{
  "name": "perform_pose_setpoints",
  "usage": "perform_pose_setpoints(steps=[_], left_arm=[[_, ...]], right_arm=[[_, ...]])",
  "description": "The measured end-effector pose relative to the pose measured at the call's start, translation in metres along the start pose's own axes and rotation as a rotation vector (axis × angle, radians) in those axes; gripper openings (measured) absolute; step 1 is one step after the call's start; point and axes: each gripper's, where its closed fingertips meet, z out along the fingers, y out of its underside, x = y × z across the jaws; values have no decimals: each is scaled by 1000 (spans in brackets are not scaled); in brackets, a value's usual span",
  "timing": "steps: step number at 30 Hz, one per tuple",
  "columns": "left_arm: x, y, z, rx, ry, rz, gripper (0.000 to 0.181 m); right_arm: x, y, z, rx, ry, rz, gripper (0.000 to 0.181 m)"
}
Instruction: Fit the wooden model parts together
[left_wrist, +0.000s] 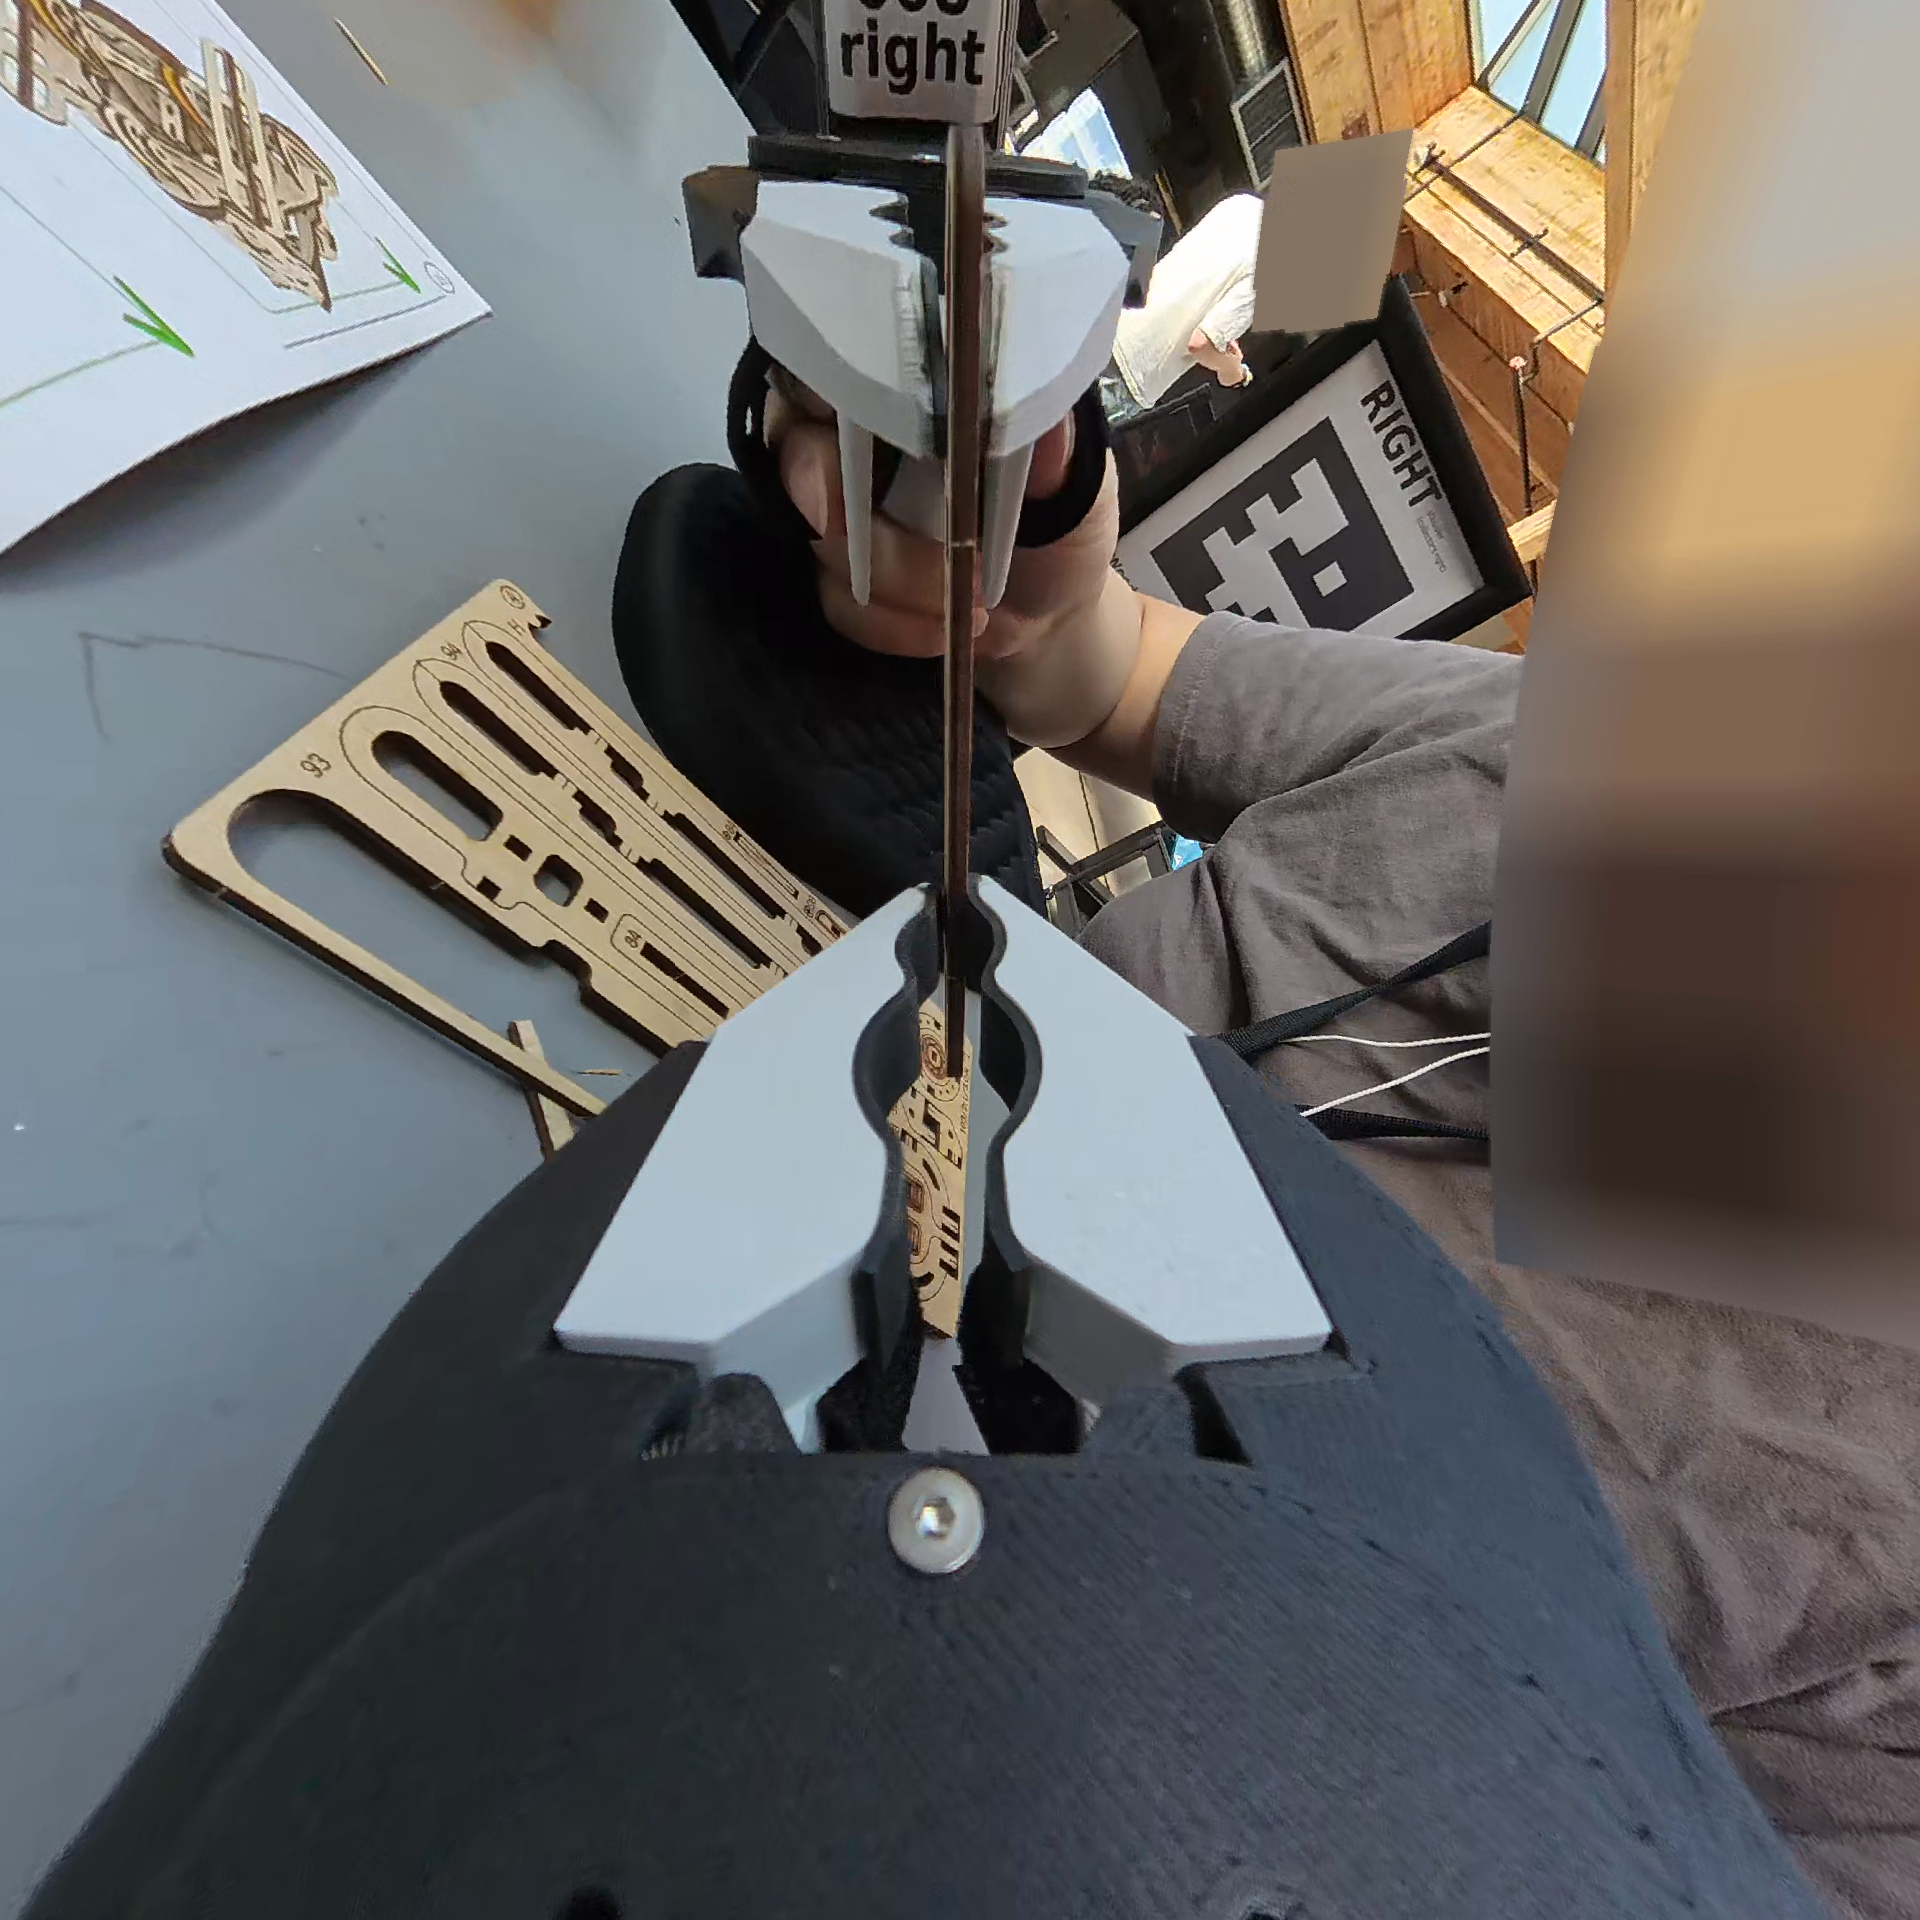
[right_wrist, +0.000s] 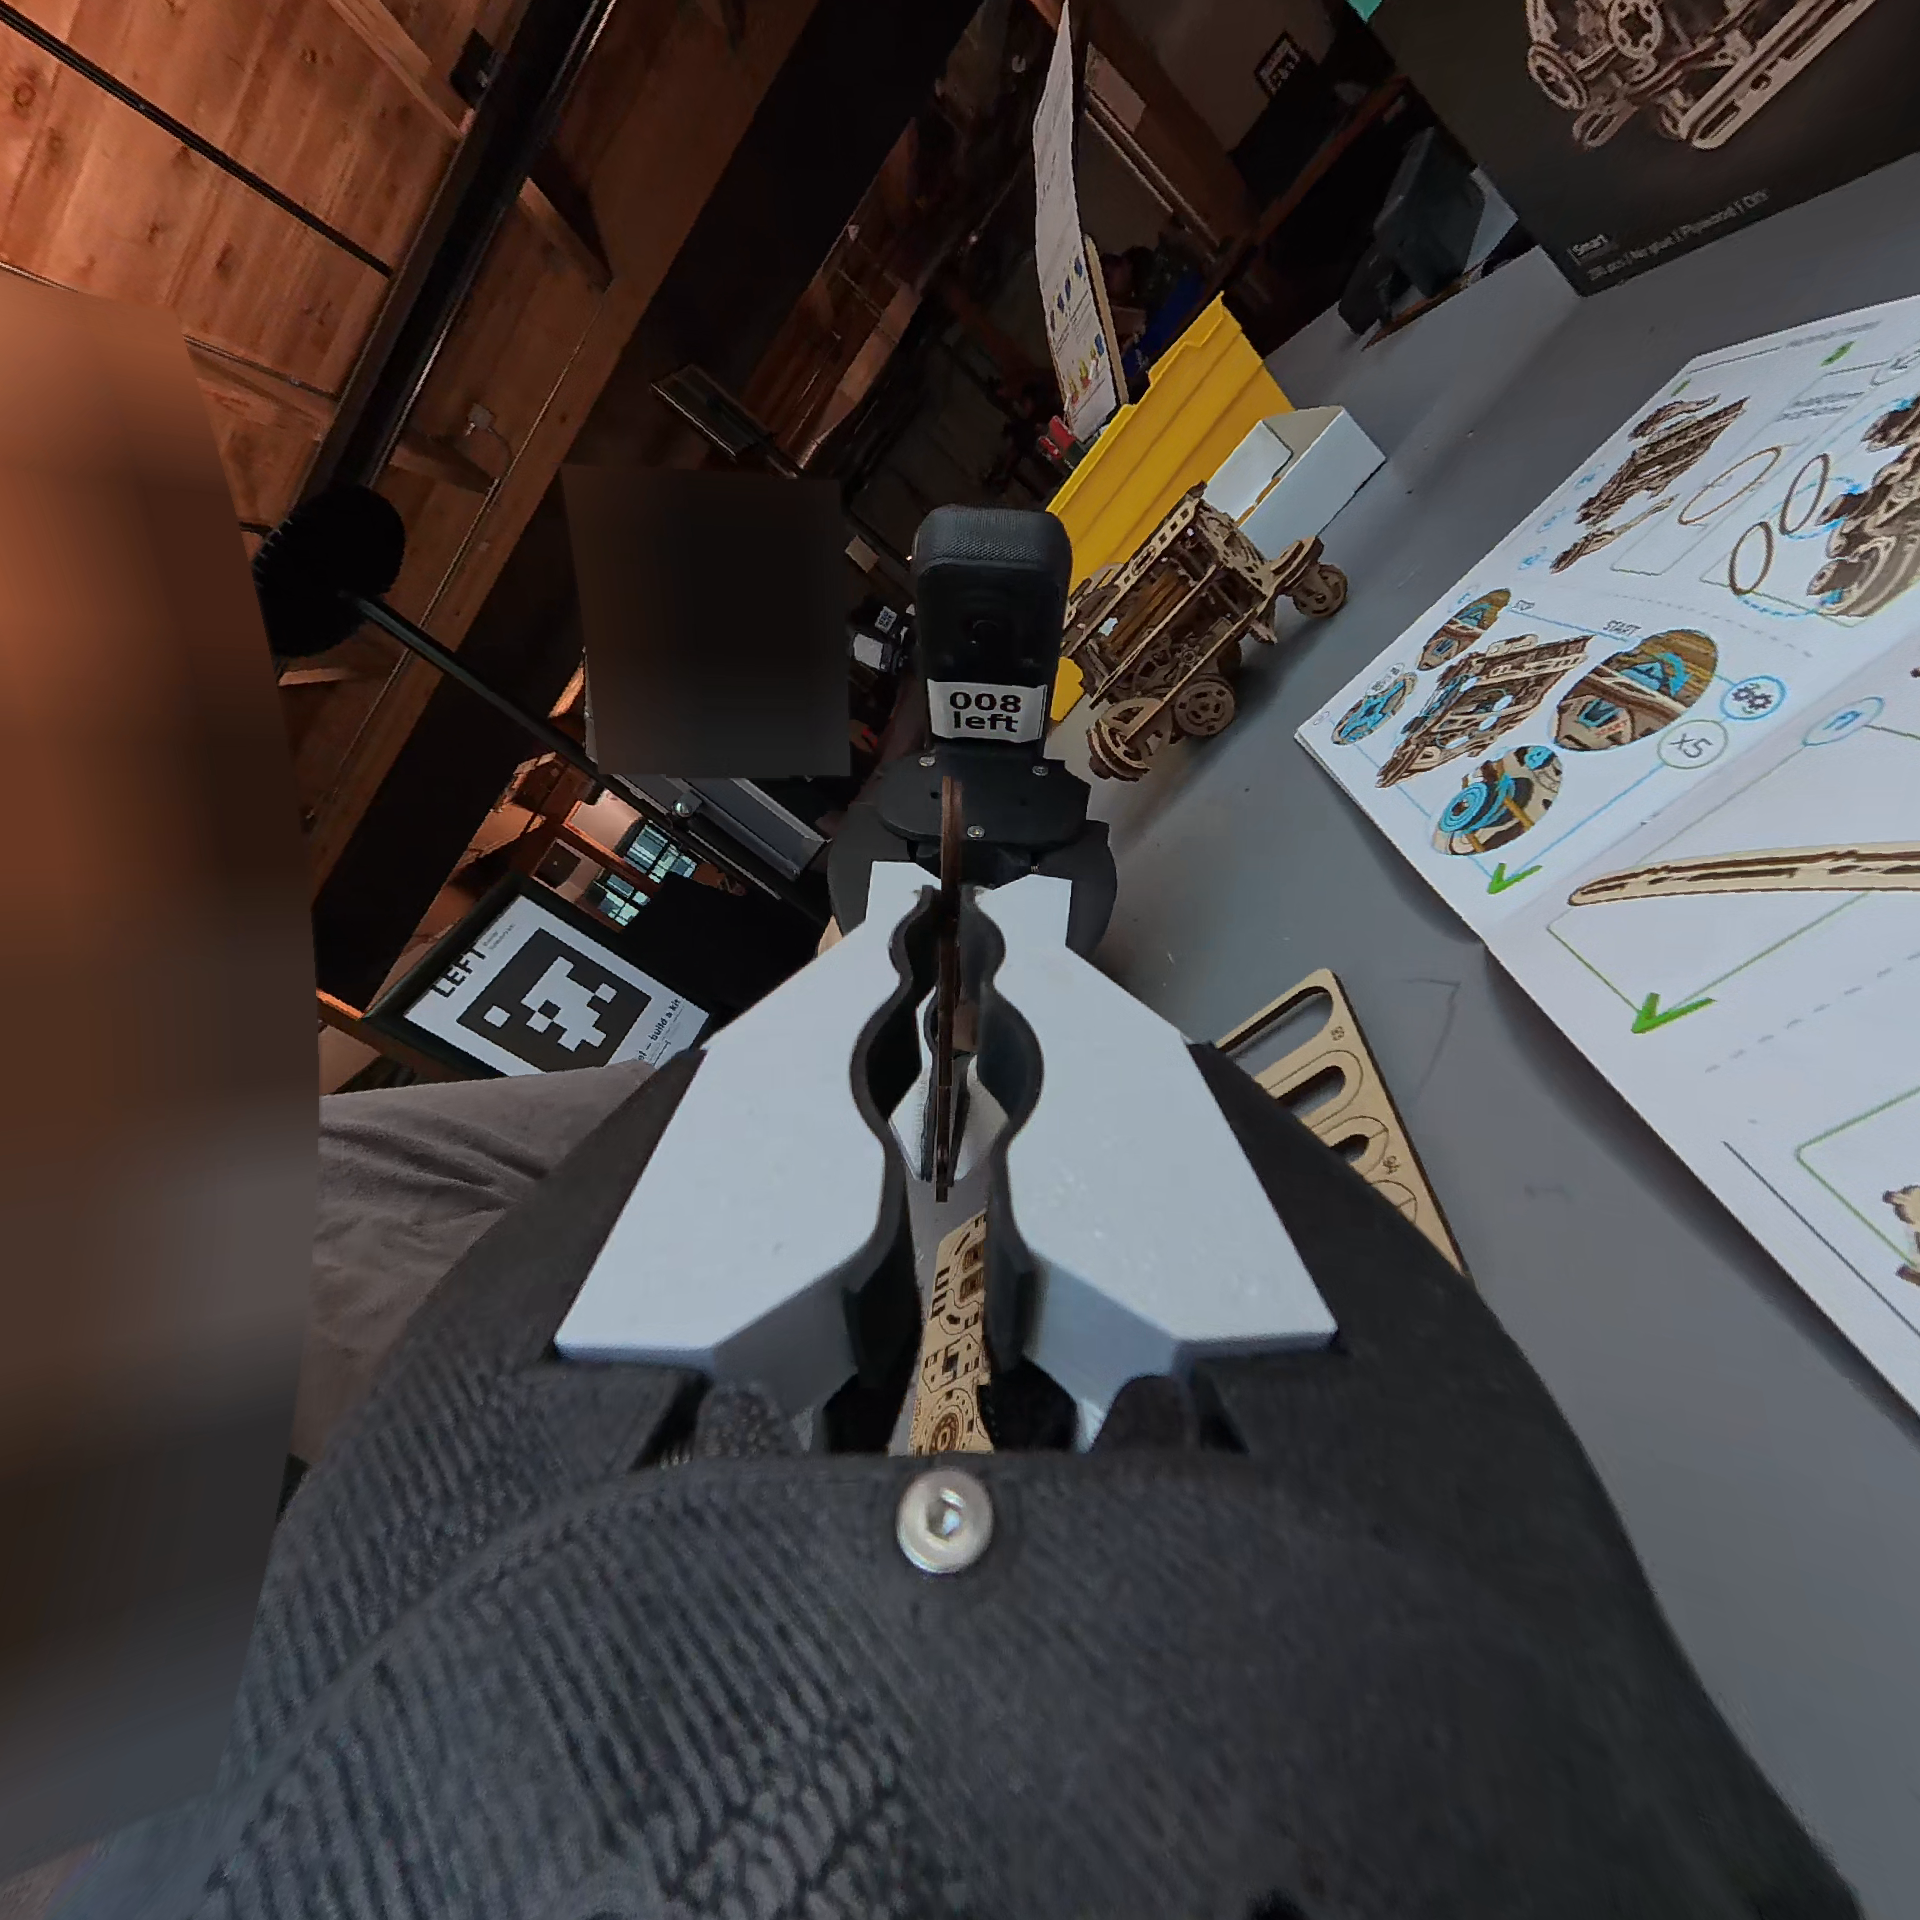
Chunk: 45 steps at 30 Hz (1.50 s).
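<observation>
A thin flat wooden part with engraved markings, seen edge-on, spans between the two grippers above the grey table. My left gripper is shut on its near end. My right gripper faces it from the top of the left wrist view and is shut on the far end. In the right wrist view the right gripper pinches the same part, and the left gripper's black body stands just beyond the fingertips.
A wooden sheet with cut-outs lies on the table and also shows in the right wrist view. Instruction sheets lie to the right. A built wooden model vehicle, a yellow bin and a white box stand behind. About 8 cm separates my left fingertips from my right.
</observation>
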Motion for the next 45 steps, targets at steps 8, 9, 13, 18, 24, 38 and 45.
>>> perform_pose_setpoints(steps=[8, 9, 13, 18, 24, 38, 45], left_arm=[[7, -10, -4, 54, -14, 3, 0], [5, -10, -4, 53, -26, 7, 0], [2, -11, -5, 61, -31, -5, 1], [-1, -9, -4, 53, -42, 0, 0], [-3, -18, -7, 112, -61, 34, 2], [-7, -17, -7, 96, -98, 46, 0], [-14, -16, -6, 88, -171, 61, 0]], right_arm=[[3, 17, 9, -131, 0, 6, 16], [1, 22, 11, -168, -10, -3, 21], [-2, 37, 16, -263, 0, -82, 1], [1, 39, 16, -277, 19, -88, 0], [2, 39, 16, -280, 26, -79, 0], [5, 39, 17, -286, 37, -65, 0], [11, 42, 15, -326, 79, -136, 1]])
